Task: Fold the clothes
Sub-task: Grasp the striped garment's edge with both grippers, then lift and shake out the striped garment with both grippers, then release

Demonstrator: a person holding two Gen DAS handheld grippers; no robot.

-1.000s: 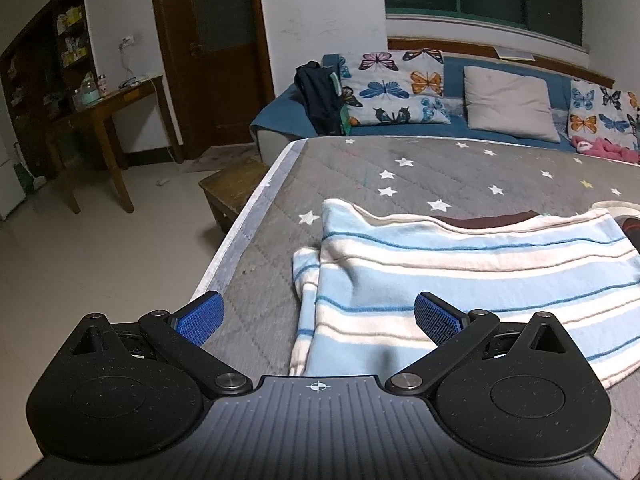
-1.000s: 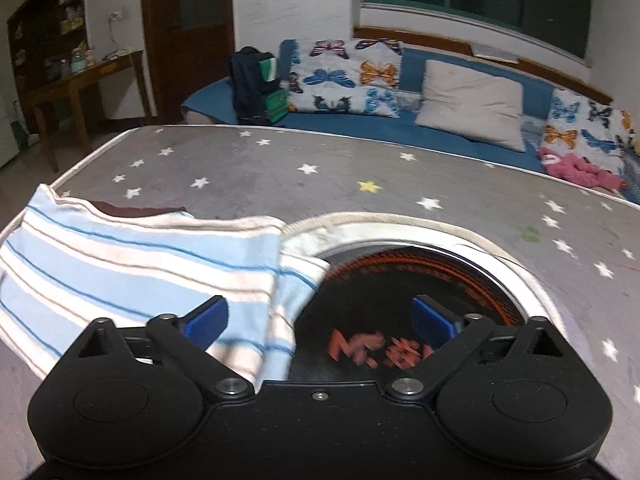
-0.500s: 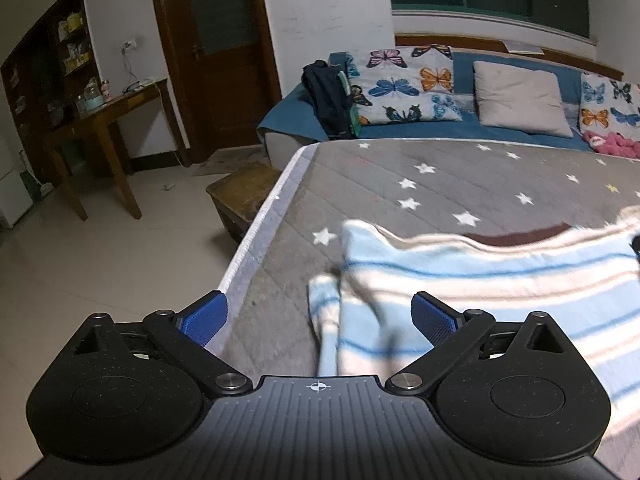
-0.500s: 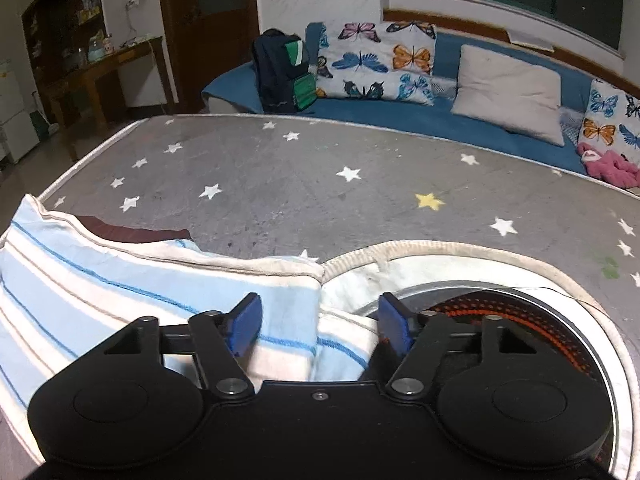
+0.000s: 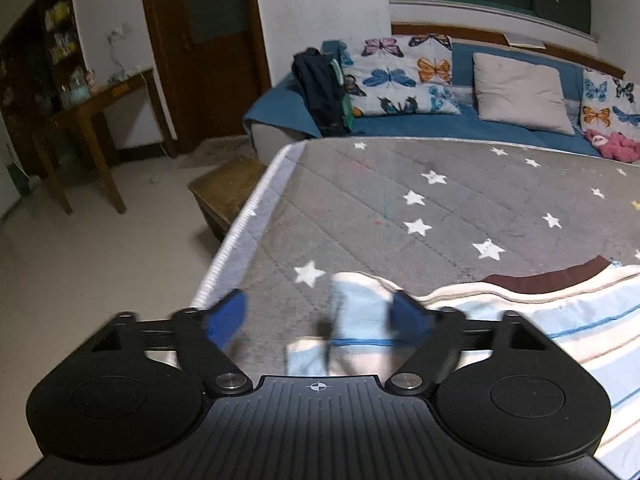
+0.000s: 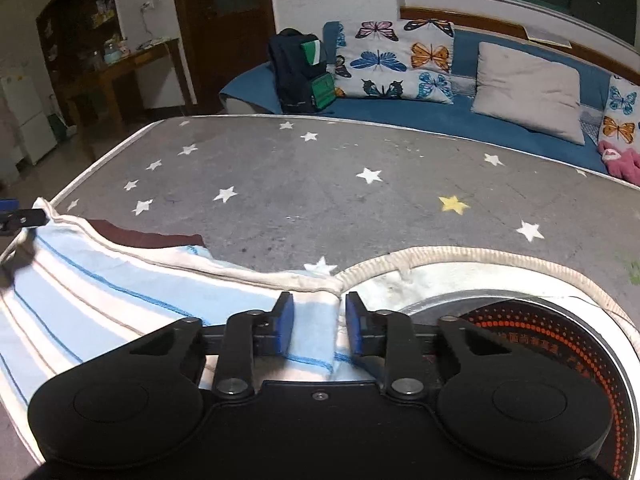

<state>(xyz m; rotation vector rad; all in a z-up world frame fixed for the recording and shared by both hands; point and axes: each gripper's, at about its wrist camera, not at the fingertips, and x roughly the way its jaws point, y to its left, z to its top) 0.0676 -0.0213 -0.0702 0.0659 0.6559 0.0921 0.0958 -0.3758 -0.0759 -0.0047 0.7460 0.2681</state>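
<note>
Right wrist view: the right gripper [image 6: 316, 330] has its blue pads narrowed to a small gap around a fold of the blue-and-white striped garment [image 6: 120, 304], pressing the cloth on both sides. The garment lies on the grey star-print mattress [image 6: 320, 184], beside a round print with orange dots [image 6: 532, 344]. In the left wrist view, the left gripper [image 5: 318, 316] is motion-blurred, its pads set wide apart on either side of the garment's [image 5: 540, 320] bunched corner; whether they touch the cloth I cannot tell. A butterfly pillow [image 5: 400, 76] rests on the blue sofa [image 5: 440, 124] behind.
</note>
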